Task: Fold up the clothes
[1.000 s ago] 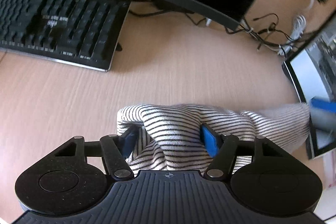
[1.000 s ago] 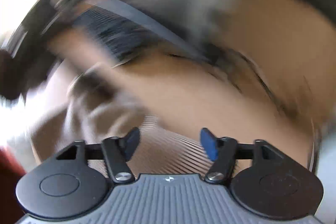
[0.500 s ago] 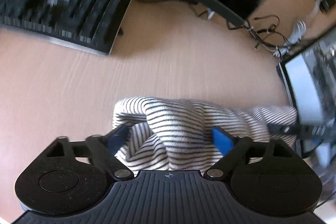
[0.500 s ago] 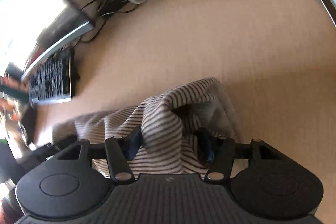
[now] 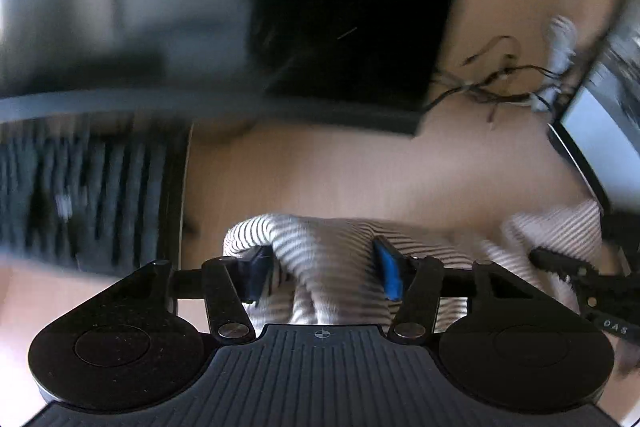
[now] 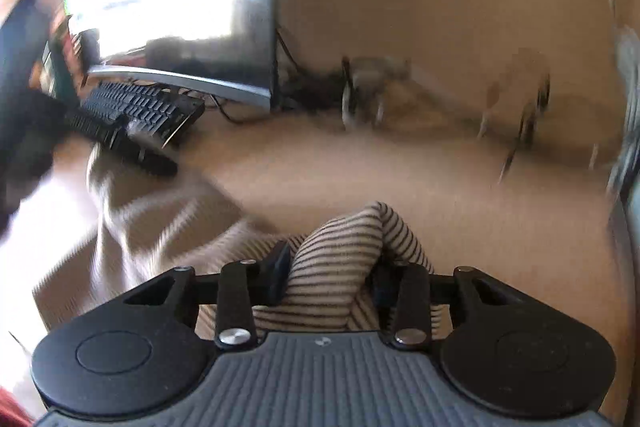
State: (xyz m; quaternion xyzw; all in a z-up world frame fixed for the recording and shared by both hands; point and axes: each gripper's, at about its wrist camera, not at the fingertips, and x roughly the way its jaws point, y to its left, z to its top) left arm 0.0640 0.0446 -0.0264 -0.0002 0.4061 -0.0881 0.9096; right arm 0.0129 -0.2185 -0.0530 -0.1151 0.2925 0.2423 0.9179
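— Striped cream-and-black knit garment (image 5: 340,247): bunched on the pale wooden desk (image 5: 360,171), just right of the black keyboard (image 5: 92,187) in the left wrist view.

— Held by anything?

— Pinched at 2 spots. Left gripper (image 5: 320,275) closed onto a thick fold, blue fingertips (image 5: 388,273) pressed into the cloth from both sides, still fairly wide apart because of the bulk between them.

— And on the other side?

— Right gripper (image 6: 328,277) clamped on a raised hump of the same striped cloth, dark pads sunk into it on each side. Seen from the left wrist as a black shape at the far right end of the garment, well right of the keyboard.

— Anything else near the keyboard?

— Dark curved monitor (image 6: 180,7) right behind it, bright glare on the screen. Tangle of thin black cables (image 5: 492,83) further right of the keyboard, along the back of the desk. Much of both views smeared by motion blur, so finer detail impossible to tell.
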